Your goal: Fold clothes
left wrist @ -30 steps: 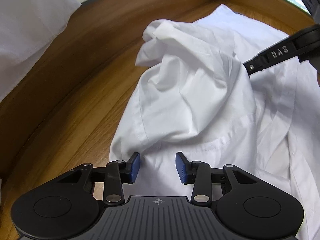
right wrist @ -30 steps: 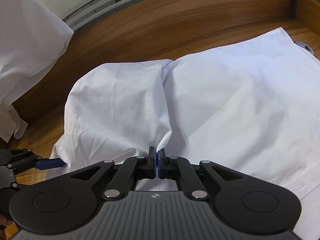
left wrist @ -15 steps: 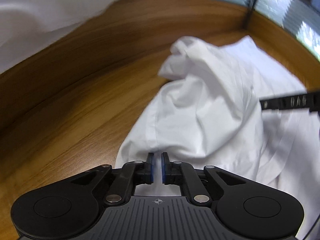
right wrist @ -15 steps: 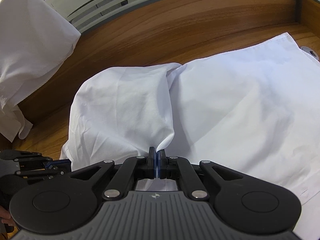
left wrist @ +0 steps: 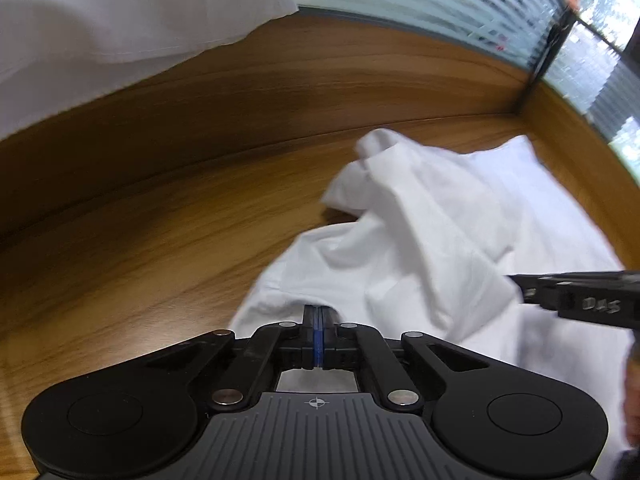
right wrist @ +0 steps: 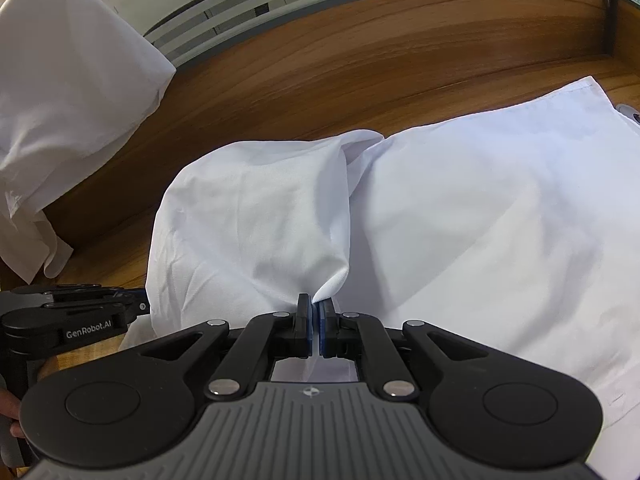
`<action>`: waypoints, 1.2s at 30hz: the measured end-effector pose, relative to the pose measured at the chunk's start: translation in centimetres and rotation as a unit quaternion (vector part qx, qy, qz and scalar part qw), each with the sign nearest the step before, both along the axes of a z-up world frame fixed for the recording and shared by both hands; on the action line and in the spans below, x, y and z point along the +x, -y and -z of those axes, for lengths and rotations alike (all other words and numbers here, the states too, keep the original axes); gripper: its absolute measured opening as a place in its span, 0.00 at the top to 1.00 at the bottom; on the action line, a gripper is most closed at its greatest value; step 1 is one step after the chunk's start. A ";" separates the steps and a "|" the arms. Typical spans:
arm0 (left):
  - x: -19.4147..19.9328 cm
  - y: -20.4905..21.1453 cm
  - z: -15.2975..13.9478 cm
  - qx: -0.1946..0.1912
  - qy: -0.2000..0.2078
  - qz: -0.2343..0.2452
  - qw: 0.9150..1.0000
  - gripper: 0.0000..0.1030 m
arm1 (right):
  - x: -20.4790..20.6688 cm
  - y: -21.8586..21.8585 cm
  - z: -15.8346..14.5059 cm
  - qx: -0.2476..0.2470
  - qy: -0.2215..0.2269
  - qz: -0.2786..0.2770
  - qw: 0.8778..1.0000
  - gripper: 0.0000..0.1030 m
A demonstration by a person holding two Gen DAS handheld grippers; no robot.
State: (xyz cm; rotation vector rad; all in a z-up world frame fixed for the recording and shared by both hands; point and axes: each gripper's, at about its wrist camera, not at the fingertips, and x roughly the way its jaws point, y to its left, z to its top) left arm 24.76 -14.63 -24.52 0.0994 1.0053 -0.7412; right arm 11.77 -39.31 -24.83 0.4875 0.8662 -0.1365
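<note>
My left claw [left wrist: 318, 314] is pinched closed, its blue pads pressed together on the near edge of the white shirt [left wrist: 420, 248]. The cloth rises out of the pads and humps up into a loose, crumpled fold that runs away to the far right, ending in a bunched tip close to the wooden back wall [left wrist: 280, 92].

My right claw [right wrist: 316, 308] is likewise closed, with a small peak of the same shirt [right wrist: 460, 220] gripped between its pads. From that pinch a puffed-up fold stands to the left, while the rest of the garment lies fairly flat and smooth to the right, its far corner reaching toward the far right of the wooden table [right wrist: 116, 256].

Each claw shows in the other's view: my right claw [left wrist: 576, 300] comes in from the right edge, its tip against the lifted fold, and my left claw [right wrist: 72, 320] sits low at the left, just beside the shirt's near left edge. So both hold the near side of the shirt, well apart from each other.

A second white cloth [right wrist: 68, 120] hangs over the wall at the far left, apart from the shirt. Striped glass [left wrist: 460, 4] runs above the wall.
</note>
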 end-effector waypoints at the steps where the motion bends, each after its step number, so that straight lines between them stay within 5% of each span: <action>1: 0.1 -0.1 -0.3 -0.007 0.000 0.000 1.000 0.98 | 0.0 0.0 -0.2 -0.002 0.002 0.000 1.000 0.94; 5: 0.7 -1.1 -1.3 -0.036 -0.018 0.017 0.999 0.98 | 0.0 0.1 -0.8 -0.009 0.010 -0.002 1.000 0.94; 8: -0.3 -1.0 -1.6 -0.010 -0.006 0.068 0.998 0.93 | 0.1 0.3 -1.2 -0.017 0.009 -0.003 1.000 0.94; 15: -5.5 0.8 -0.6 0.042 0.023 0.167 0.985 0.44 | -0.2 0.3 -0.7 -0.034 -0.021 0.002 0.999 0.91; 18: -7.2 2.0 -0.3 0.061 0.052 0.192 0.978 0.35 | -0.7 0.1 -0.8 -0.031 -0.022 0.007 0.999 0.83; 25: -7.8 4.1 0.5 0.062 0.047 0.183 0.980 0.38 | -2.4 -0.1 -1.1 -0.022 -0.024 0.013 0.999 0.83; 31: -7.6 5.5 1.6 0.066 0.027 0.157 0.985 0.51 | -4.3 -0.1 -1.5 -0.019 -0.020 0.027 0.999 0.83; 36: -8.7 6.4 2.6 0.086 0.058 0.156 0.982 0.54 | -6.8 -0.3 -1.6 -0.021 -0.032 0.030 0.999 0.83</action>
